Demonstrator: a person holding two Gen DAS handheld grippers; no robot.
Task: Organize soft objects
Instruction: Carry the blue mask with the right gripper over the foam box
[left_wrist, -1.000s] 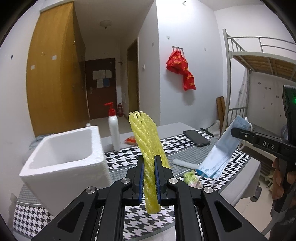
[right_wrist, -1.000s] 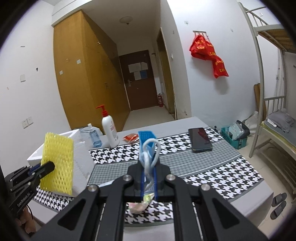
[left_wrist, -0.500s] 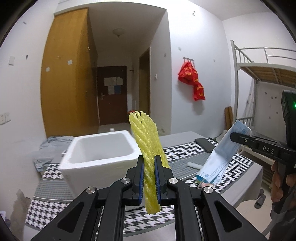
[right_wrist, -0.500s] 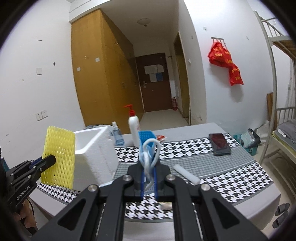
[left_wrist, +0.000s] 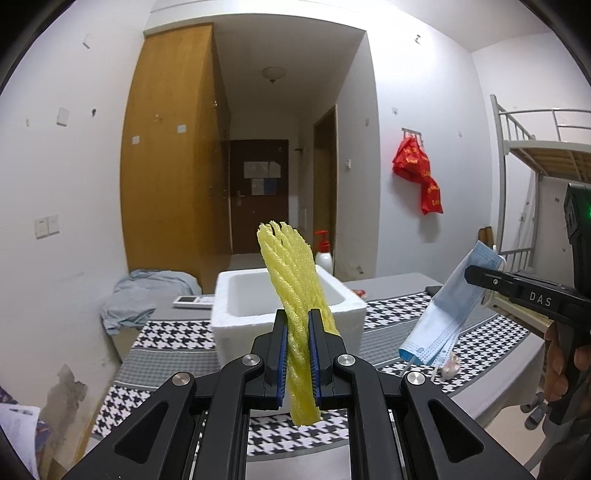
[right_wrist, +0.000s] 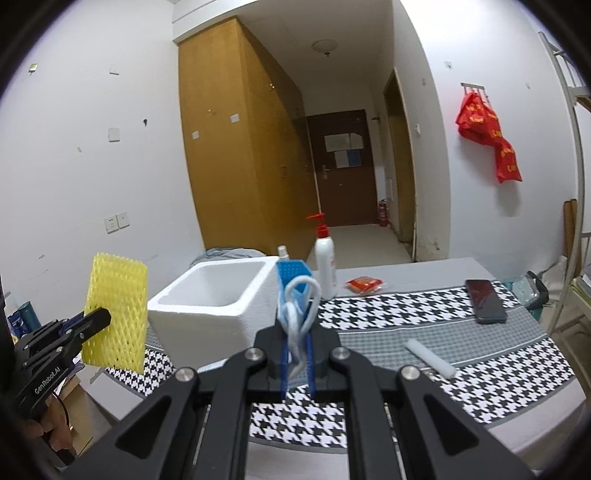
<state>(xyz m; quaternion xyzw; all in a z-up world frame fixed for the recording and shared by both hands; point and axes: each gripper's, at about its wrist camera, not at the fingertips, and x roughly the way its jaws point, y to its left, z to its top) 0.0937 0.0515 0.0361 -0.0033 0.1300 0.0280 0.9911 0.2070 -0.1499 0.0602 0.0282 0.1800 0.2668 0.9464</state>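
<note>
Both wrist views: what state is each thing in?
Left tool: shut on yellow foam net, held upright.
Right tool: shut on blue face mask.
White foam box: open, looks empty, on table.
Pump bottle: upright.
Phone: flat, screen dark.

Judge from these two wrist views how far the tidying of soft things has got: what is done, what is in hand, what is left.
Done: nothing shows inside the white foam box, though its bottom is hidden.
In hand: the left gripper is shut on the yellow foam net; the right gripper is shut on the blue face mask. Both are in the air.
Left: both drops, perhaps the white foam tube lying on the table.
</note>
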